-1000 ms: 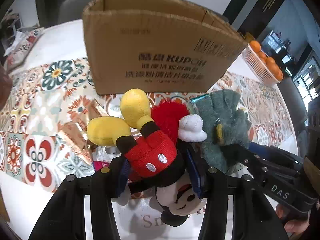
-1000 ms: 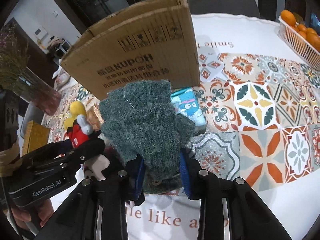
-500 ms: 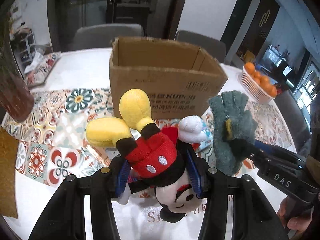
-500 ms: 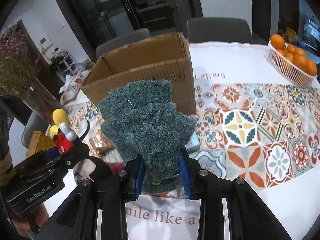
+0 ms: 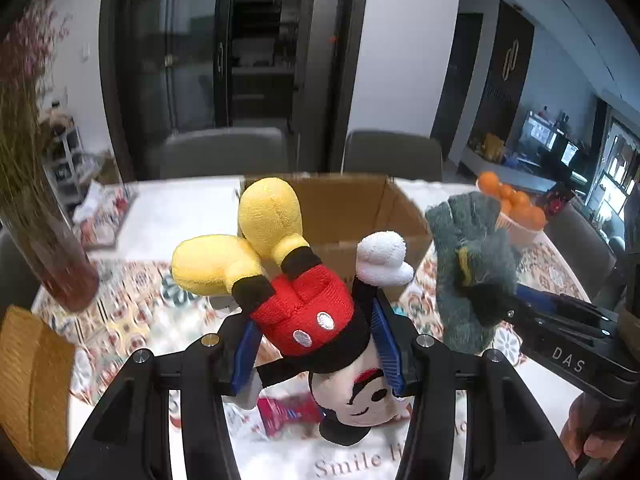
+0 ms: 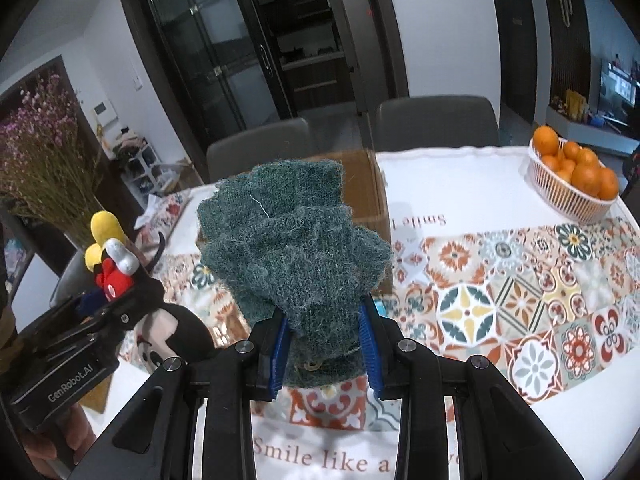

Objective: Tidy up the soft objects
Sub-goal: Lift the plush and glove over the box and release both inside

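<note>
My left gripper is shut on a Mickey Mouse plush, held upside down with its yellow shoes up and its head hanging below the blue pads. My right gripper is shut on a dark green knitted glove that stands up between its blue pads. Both are raised above the table, in front of an open cardboard box. The left wrist view shows the glove at the right, in the right gripper. The right wrist view shows the plush at the left, in the left gripper.
A white basket of oranges stands at the back right on the patterned tablecloth. A vase of dried flowers stands at the left. A pink packet lies under the plush. Grey chairs stand behind the table.
Both grippers have risen with the plush and the glove still held. The box has dropped lower and farther in both views, and the room behind has come into sight.
</note>
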Motion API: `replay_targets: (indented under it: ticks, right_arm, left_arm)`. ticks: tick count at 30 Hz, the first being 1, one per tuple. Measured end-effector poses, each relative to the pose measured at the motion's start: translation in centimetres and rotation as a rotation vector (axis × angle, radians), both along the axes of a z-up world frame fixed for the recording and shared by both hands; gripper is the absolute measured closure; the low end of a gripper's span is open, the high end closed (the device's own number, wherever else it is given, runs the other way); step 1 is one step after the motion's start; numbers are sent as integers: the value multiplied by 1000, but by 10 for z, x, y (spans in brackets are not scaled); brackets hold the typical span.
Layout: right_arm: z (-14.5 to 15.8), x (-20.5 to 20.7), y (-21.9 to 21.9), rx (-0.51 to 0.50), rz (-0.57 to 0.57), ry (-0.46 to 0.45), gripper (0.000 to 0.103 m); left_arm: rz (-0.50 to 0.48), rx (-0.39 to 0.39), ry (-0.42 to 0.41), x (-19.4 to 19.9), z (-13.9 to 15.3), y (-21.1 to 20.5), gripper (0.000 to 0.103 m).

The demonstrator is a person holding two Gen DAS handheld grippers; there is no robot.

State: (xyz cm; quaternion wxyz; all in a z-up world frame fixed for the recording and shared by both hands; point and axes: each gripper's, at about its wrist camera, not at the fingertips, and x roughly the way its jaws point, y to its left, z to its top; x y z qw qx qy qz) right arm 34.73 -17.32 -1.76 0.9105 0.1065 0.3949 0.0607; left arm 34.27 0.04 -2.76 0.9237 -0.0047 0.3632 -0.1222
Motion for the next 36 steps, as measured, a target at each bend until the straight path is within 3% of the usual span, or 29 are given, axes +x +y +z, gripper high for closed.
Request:
replay_targets:
  ticks: [6,18,28,36]
  right_arm:
    - [21,7,4,5,-2,-59,70]
    - [50,37,9,-5,19,-132,70]
    - [54,74,16,0,50,-141,70]
    - [42,109,19,-1,62,-93,70]
  left_arm:
    - [-3,19,-104,3,30,2,52]
    - [9,47,-228,29,68,4,52]
    - [21,45,-256,69,77,2,52]
    - [26,79,-266,108,66,-2,52]
